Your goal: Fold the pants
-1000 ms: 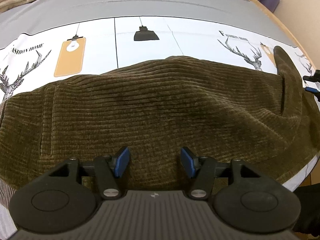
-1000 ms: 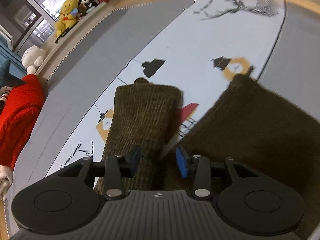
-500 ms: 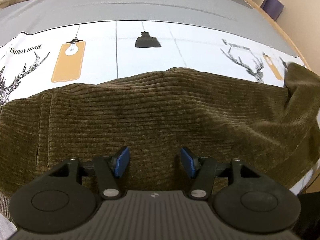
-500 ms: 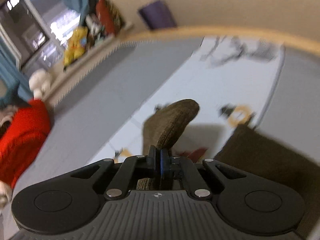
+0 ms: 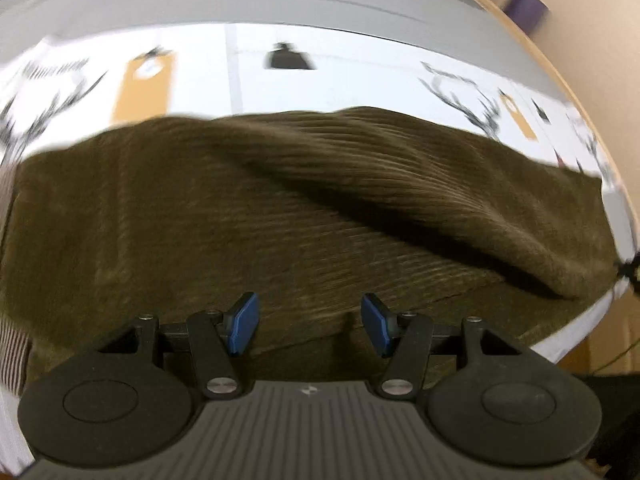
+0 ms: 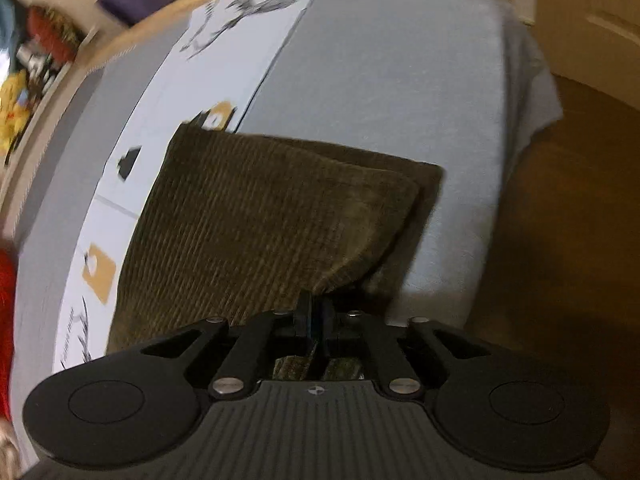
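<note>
Olive-brown corduroy pants [image 5: 280,208] lie across the printed bed sheet [image 5: 360,76]. In the left wrist view one leg is folded over the other, with a raised fold running down to the right. My left gripper [image 5: 309,322] is open and empty, just above the near edge of the pants. In the right wrist view my right gripper [image 6: 316,320] is shut on the hem of the upper pant leg [image 6: 256,220], holding it over the lower leg [image 6: 430,178], whose edge shows at the right.
The bed has a grey sheet border [image 6: 400,72] and a wooden frame edge [image 5: 560,68]. The brown floor [image 6: 568,220] lies past the bed's right side. Soft toys [image 6: 12,112] sit on a far ledge. A red blanket [image 6: 6,320] lies at the left.
My right gripper closed on one pant leg's hem and carried it across onto the other leg. The left view shows the leg now folded over; the left gripper stayed open.
</note>
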Available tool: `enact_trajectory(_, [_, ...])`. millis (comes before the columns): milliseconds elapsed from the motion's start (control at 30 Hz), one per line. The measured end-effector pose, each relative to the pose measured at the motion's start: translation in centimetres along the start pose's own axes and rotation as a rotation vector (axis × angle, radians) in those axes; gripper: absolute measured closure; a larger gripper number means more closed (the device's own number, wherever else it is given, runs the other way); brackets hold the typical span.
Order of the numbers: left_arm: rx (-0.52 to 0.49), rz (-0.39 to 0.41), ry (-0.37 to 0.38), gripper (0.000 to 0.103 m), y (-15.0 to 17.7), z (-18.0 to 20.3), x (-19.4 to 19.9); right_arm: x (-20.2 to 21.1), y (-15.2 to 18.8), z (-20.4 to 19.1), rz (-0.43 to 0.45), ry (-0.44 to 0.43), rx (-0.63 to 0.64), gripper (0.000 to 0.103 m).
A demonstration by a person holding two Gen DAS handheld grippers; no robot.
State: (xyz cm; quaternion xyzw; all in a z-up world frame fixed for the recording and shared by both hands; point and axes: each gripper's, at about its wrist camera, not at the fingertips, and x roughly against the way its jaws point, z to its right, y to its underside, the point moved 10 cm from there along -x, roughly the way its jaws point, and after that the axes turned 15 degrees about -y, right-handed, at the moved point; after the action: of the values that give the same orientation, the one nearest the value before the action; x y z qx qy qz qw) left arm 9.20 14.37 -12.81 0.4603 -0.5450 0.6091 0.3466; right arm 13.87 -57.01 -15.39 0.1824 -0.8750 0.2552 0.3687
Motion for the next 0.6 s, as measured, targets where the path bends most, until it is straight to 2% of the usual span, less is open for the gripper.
enact_trajectory(167, [0.235,-0.049,0.013,0.042,1.0,-6.4,0.5,-0.2,-0.4,-0.6,0.03,0.006,-0.054,0.085])
enact_trajectory(233, [0.31,-0.066,0.021,0.045,1.7,-8.7,0.8,-0.6,-0.5,-0.4,0.03,0.036,-0.058,0.085])
enact_trajectory(267, [0.328,-0.072,0.029,0.046,1.9,-9.5,1.0,-0.8,-0.1,-0.3,0.021,0.062,-0.046,0.086])
enact_trajectory(300, [0.342,-0.074,0.037,0.046,2.2,-10.1,1.2,-1.0,0.1,-0.4,0.012,0.092,-0.026,0.094])
enact_trajectory(367, [0.365,-0.078,0.05,0.046,2.9,-11.1,1.2,-1.3,0.2,-0.7,0.021,0.122,-0.002,0.099])
enact_trajectory(467, [0.431,-0.148,0.025,0.046,4.3,-12.6,-0.3,-0.1,-0.6,-1.2,0.087,0.118,0.008,0.101])
enact_trajectory(533, [0.463,-0.135,-0.027,0.045,4.0,-14.0,-0.5,1.2,-1.4,-1.9,0.146,0.098,0.028,0.101])
enact_trajectory(600, [0.532,-0.112,-0.024,0.045,3.3,-15.1,-0.4,1.4,-1.7,-2.6,0.168,0.085,0.042,0.101])
